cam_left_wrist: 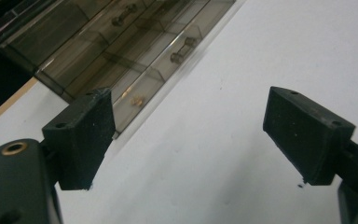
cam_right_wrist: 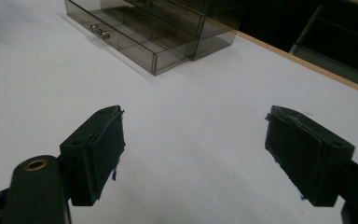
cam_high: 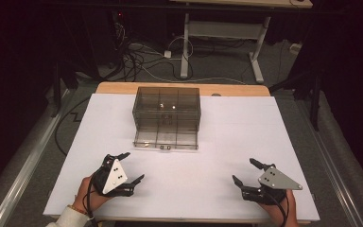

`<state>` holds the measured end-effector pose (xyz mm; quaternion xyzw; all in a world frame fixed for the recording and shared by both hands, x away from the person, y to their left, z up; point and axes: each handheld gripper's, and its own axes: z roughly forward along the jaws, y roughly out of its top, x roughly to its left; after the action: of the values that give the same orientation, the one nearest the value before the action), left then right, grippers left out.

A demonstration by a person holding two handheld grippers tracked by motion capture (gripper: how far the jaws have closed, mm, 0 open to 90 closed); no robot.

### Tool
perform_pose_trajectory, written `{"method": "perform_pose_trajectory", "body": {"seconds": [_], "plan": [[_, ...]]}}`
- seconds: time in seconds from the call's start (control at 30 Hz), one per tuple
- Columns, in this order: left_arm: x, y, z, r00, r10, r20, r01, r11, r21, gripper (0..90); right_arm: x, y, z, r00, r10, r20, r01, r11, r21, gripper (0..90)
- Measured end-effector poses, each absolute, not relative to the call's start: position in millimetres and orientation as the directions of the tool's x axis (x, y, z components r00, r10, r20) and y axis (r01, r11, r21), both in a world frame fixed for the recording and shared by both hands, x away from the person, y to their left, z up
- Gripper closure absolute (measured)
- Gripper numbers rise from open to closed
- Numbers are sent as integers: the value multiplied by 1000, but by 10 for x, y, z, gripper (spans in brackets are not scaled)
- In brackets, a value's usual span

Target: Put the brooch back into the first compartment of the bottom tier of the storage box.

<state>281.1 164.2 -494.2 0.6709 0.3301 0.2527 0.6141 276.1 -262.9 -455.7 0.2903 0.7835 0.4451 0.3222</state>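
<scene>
A smoky see-through drawer cabinet [cam_high: 166, 106] stands at the back middle of the white table [cam_high: 227, 137]. Its bottom drawer [cam_high: 166, 138] is pulled out toward me. In the left gripper view a small brass-coloured piece [cam_left_wrist: 137, 100] lies in one compartment of the open drawer [cam_left_wrist: 121, 70], near its handle [cam_left_wrist: 183, 50]. My left gripper [cam_high: 133, 166] rests near the front left, open with nothing between its jaws [cam_left_wrist: 189, 135]. At the front right my right gripper [cam_high: 243, 170] is open and empty too [cam_right_wrist: 193, 156], and the cabinet [cam_right_wrist: 154, 32] lies well ahead of it.
The table's wooden back edge [cam_high: 123, 88] shows behind the white sheet, with a small dark object [cam_high: 216, 95] on it. Beyond are cables on the floor [cam_high: 137, 61] and another table's legs [cam_high: 185, 52]. Metal rails run along both sides.
</scene>
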Motion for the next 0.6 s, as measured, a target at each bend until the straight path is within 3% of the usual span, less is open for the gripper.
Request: {"method": "perform_pose_trajectory", "body": {"seconds": [0.6], "plan": [[2652,1978,-5120,599,781,-178,242,34,970,164,2813,-2647,-4567,-621,747,-235,178,427,886,195]]}}
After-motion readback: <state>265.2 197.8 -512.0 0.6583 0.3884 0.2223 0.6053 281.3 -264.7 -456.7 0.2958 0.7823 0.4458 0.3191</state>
